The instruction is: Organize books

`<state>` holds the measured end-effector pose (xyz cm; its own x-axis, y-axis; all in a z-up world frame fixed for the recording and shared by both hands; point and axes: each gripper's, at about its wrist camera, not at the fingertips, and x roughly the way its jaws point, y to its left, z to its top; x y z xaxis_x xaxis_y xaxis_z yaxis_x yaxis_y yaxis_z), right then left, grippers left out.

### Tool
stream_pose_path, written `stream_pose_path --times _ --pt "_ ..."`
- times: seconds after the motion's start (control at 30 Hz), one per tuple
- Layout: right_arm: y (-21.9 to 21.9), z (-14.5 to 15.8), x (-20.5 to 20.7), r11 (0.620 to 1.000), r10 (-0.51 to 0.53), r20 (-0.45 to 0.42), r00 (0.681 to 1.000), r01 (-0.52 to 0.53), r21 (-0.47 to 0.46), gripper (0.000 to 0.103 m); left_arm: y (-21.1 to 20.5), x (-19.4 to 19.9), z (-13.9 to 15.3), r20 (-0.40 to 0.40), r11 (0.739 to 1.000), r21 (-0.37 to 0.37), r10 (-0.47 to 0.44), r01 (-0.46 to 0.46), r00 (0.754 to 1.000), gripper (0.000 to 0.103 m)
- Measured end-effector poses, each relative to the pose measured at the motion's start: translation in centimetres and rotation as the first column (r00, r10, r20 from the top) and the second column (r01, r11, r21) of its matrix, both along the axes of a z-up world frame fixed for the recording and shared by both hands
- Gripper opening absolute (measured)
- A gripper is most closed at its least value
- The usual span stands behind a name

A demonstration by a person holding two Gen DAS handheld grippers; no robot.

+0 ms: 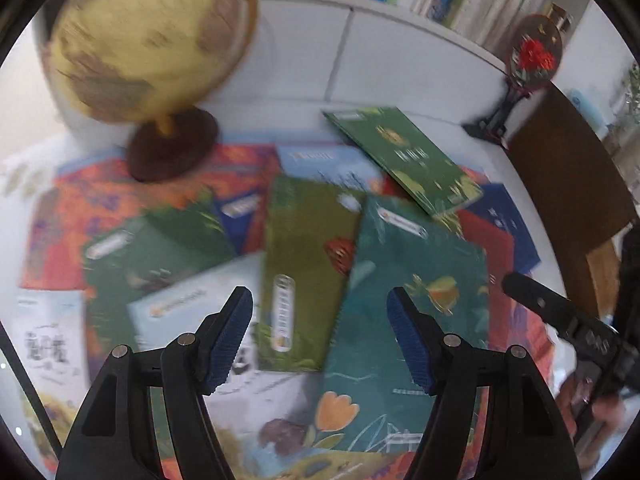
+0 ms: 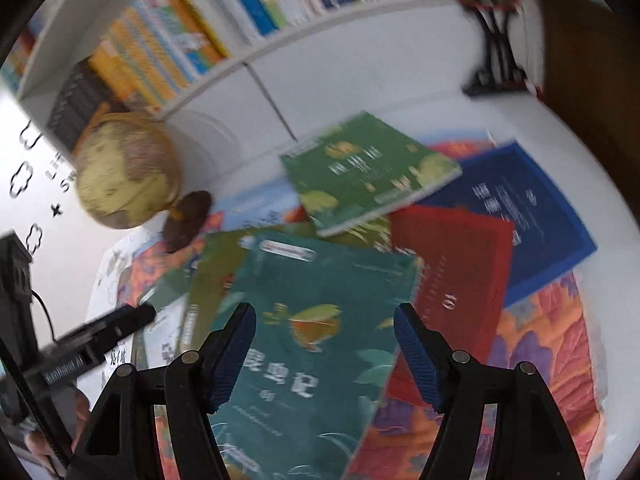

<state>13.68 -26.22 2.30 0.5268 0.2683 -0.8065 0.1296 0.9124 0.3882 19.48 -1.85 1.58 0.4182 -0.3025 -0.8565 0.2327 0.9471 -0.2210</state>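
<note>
Several books lie scattered and overlapping on a white table with a colourful mat. A teal book (image 1: 404,320) (image 2: 304,360) lies in the middle, an olive-green book (image 1: 308,264) to its left, a green book (image 1: 408,156) (image 2: 364,168) at the back, a red book (image 2: 456,276) and a blue book (image 2: 516,216) to the right. My left gripper (image 1: 320,340) is open and empty above the olive and teal books. My right gripper (image 2: 324,356) is open and empty above the teal book. Both views are blurred.
A globe (image 1: 148,36) (image 2: 124,172) on a brown base stands at the back left. A white bookshelf (image 1: 400,12) (image 2: 304,36) full of upright books runs along the back. A round red ornament on a black stand (image 1: 532,56) is at the back right. A brown chair (image 1: 568,176) stands to the right.
</note>
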Motion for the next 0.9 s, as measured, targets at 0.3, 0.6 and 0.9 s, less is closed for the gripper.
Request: stream_pose_path --times 0.3,0.6,0.9 --pt "-0.5 -2.9 0.7 1.0 0.026 -0.133 0.991 -0.026 0.001 0.07 0.0 0.6 -2.1 -0.108 0.999 0.027 -0.041 0.044 0.993 0.068" --pt "1.1 -3.7 0.6 0.998 0.053 -0.177 0.983 -0.059 -0.03 0.07 -1.5 0.0 -2.9 -0.148 0.988 0.042 -0.143 0.151 0.979 0.068" --pt "1.0 -3.6 0.7 0.999 0.046 -0.178 0.983 -0.048 -0.003 0.076 -3.6 -0.9 -3.9 -0.187 0.962 0.013 -0.267 0.274 0.945 0.068"
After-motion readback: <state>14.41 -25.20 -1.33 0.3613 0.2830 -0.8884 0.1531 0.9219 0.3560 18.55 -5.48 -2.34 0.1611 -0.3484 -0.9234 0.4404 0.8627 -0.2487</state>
